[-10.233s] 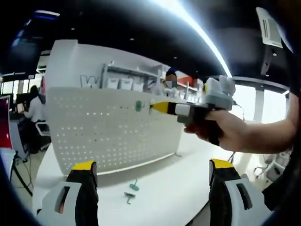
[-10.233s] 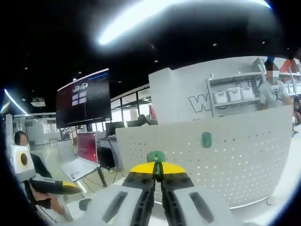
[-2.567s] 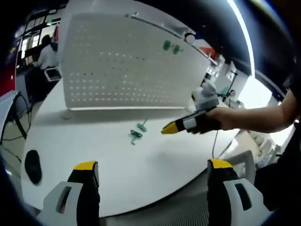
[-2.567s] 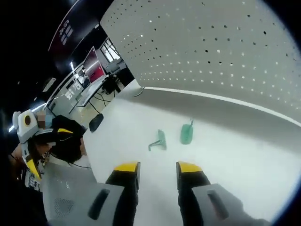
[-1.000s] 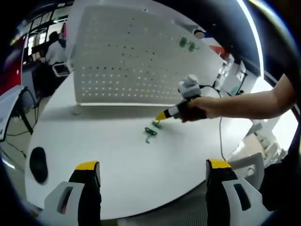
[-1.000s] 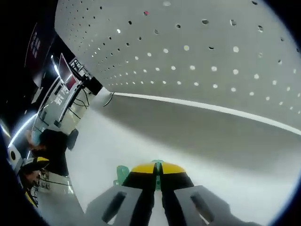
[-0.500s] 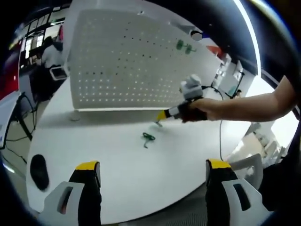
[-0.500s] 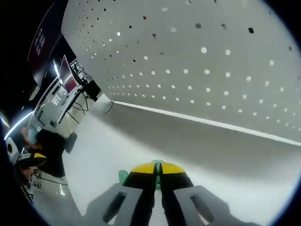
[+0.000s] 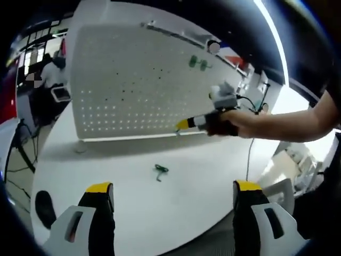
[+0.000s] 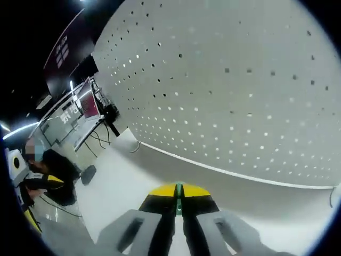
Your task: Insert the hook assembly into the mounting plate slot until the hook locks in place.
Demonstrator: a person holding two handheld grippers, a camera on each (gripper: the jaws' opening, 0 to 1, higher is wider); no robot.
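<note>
While the right claw (image 10: 179,198) pinches a green hook (image 10: 179,192) near the pegboard (image 10: 256,90) and the left claw (image 9: 169,200) hangs open over the table (image 9: 213,176), a tilted approach could miss the hole or loosen the hook.

One green hook (image 9: 160,172) lies on the table before the upright white pegboard (image 9: 128,90).
</note>
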